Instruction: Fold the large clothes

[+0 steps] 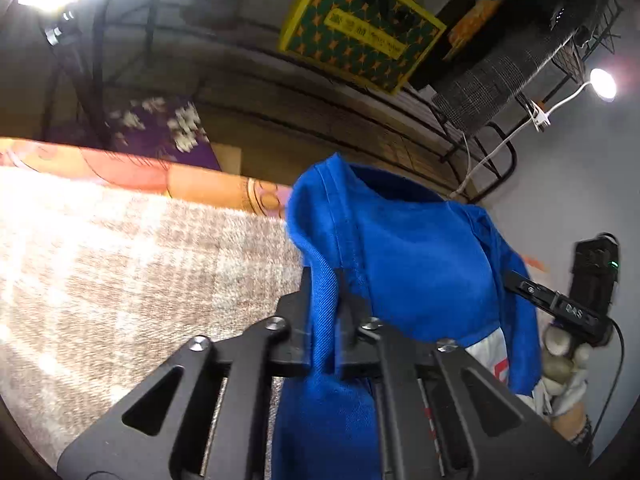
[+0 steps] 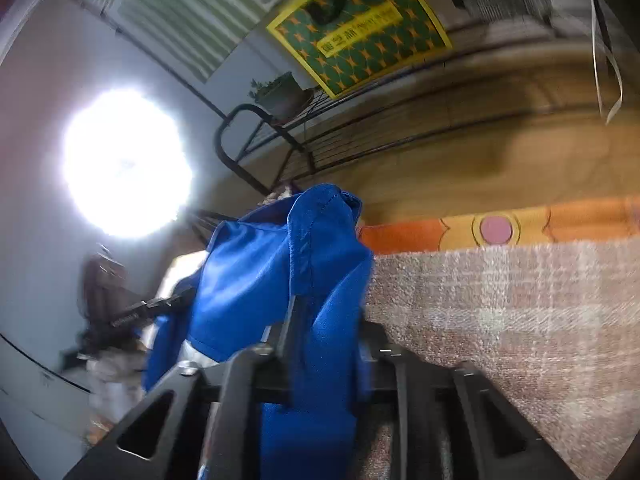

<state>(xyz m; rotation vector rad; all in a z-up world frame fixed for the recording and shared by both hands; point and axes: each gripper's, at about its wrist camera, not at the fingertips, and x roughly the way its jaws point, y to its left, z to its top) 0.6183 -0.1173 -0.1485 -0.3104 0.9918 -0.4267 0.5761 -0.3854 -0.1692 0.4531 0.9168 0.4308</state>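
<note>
A large blue garment (image 1: 404, 252) with a white and red printed patch hangs lifted in the air between my two grippers. My left gripper (image 1: 323, 280) is shut on a folded blue edge of it. My right gripper (image 2: 324, 312) is shut on another blue edge of the blue garment (image 2: 256, 272). In the left wrist view the right gripper (image 1: 520, 286) reaches into the cloth from the right, held by a gloved hand (image 1: 564, 364). In the right wrist view the left gripper (image 2: 176, 300) enters the cloth from the left. The cloth hides both sets of fingertips.
A beige plaid blanket (image 1: 120, 264) covers the bed below, with an orange patterned sheet (image 2: 520, 224) along its far edge. A black metal bunk frame (image 2: 248, 148), a yellow-green box (image 1: 360, 28), a potted plant (image 2: 280, 92) and bright lamps (image 2: 124, 164) are above.
</note>
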